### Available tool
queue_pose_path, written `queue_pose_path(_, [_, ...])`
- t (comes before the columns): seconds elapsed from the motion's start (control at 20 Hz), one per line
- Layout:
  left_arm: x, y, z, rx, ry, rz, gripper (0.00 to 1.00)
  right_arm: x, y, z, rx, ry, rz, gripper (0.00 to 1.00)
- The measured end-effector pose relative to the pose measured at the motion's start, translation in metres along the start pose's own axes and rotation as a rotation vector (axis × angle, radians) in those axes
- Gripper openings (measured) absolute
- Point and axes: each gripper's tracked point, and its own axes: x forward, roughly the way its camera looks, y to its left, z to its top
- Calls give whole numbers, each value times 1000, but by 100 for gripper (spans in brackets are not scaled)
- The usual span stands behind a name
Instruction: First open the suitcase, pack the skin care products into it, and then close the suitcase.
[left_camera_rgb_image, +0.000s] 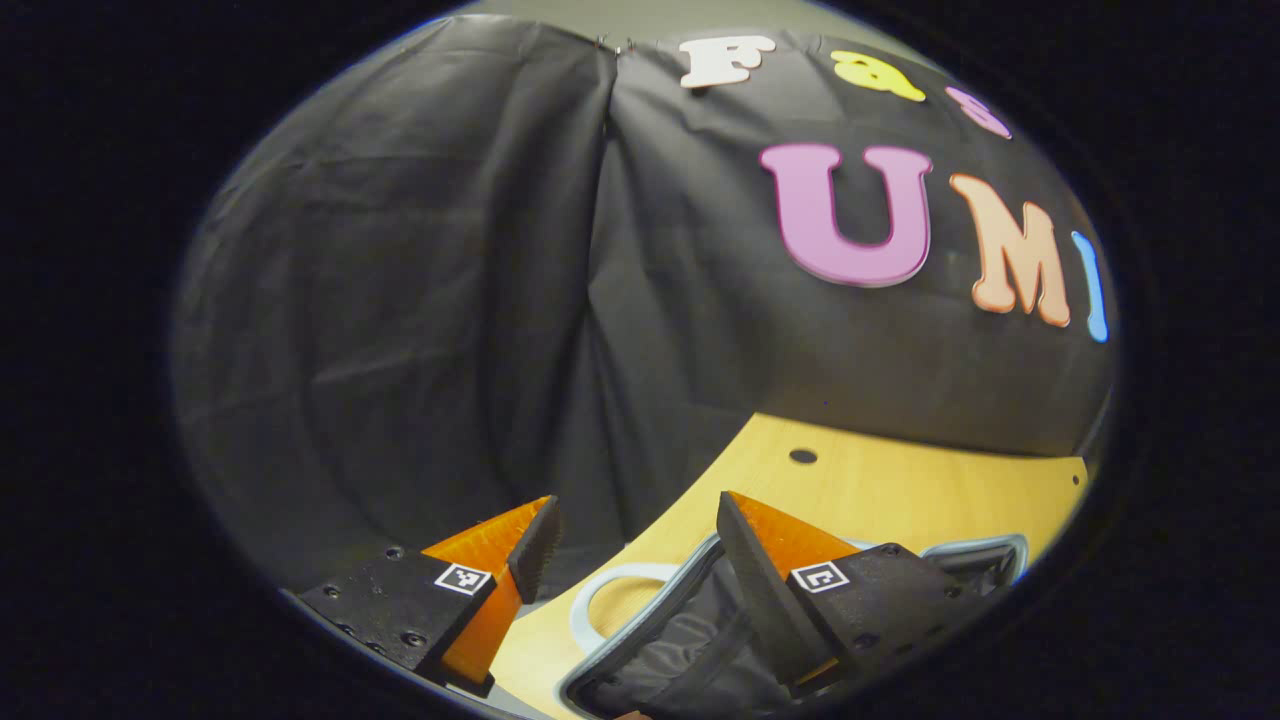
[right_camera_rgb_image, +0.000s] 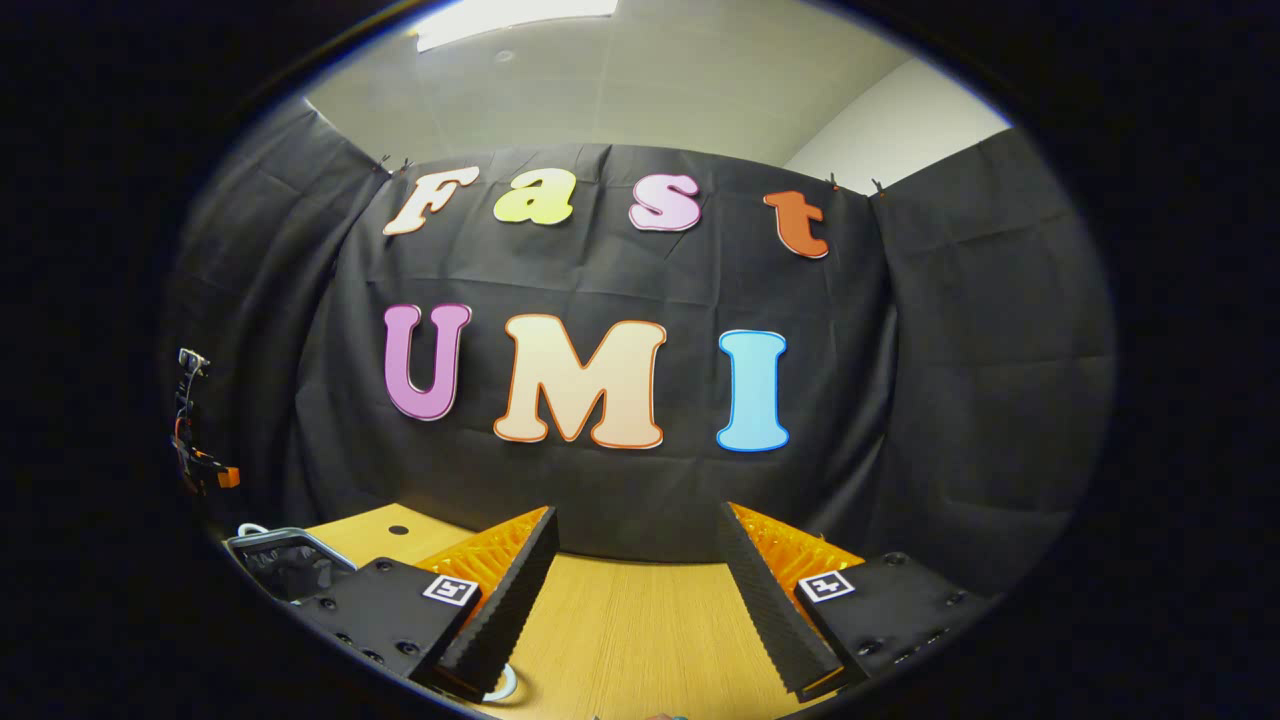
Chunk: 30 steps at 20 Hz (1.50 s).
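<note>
In the left gripper view the suitcase (left_camera_rgb_image: 690, 650) lies open on the wooden table (left_camera_rgb_image: 900, 490), showing black lining inside a grey rim. A white loop handle (left_camera_rgb_image: 600, 590) sticks out at its near side. My left gripper (left_camera_rgb_image: 635, 510) hovers above the case's edge, open, with nothing between its fingers. In the right gripper view the suitcase (right_camera_rgb_image: 285, 560) sits at the far left of the table (right_camera_rgb_image: 640, 620). My right gripper (right_camera_rgb_image: 638, 515) is held open over bare wood, well to the right of the case.
The black cloth wall (right_camera_rgb_image: 950, 400) closes off the back and both sides of the table. A small round hole (left_camera_rgb_image: 803, 456) is cut in the tabletop near the wall. A small device with wires and an orange part (right_camera_rgb_image: 195, 440) hangs at the left wall.
</note>
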Motion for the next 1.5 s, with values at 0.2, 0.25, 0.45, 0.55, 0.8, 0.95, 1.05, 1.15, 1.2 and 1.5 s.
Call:
queue_pose_path(0.2, [-61, -41, 50, -5, -95, -69, 94, -7, -29, 9, 27, -32, -8, 100])
queue_pose_path(0.25, [-74, -52, 59, -7, -116, -91, 93, -9, -36, 11, 34, -33, -8, 100])
queue_pose_path(0.45, [-110, -116, 85, -2, -167, -164, 93, -22, -56, 15, 44, -53, 4, 99])
queue_pose_path(0.55, [-124, -141, 86, -3, -165, -200, 93, -28, -63, 18, 54, -58, 12, 99])
queue_pose_path(0.8, [-171, -217, 82, -2, -168, -328, 93, -42, -84, 25, 56, -95, 12, 99])
queue_pose_path(0.95, [-199, -263, 66, 24, -152, -408, 94, -47, -95, 22, 76, -93, 16, 99])
queue_pose_path(1.05, [-218, -294, 57, 28, -137, -465, 93, -48, -103, 20, 81, -89, 19, 100])
queue_pose_path(1.15, [-233, -320, 41, 40, -110, -513, 93, -51, -110, 18, 83, -87, 24, 100])
queue_pose_path(1.2, [-239, -331, 32, 49, -95, -528, 94, -53, -113, 17, 84, -86, 27, 100])
queue_pose_path(1.5, [-272, -397, -25, 60, 19, -629, 94, -60, -135, 5, 81, -65, 43, 100])
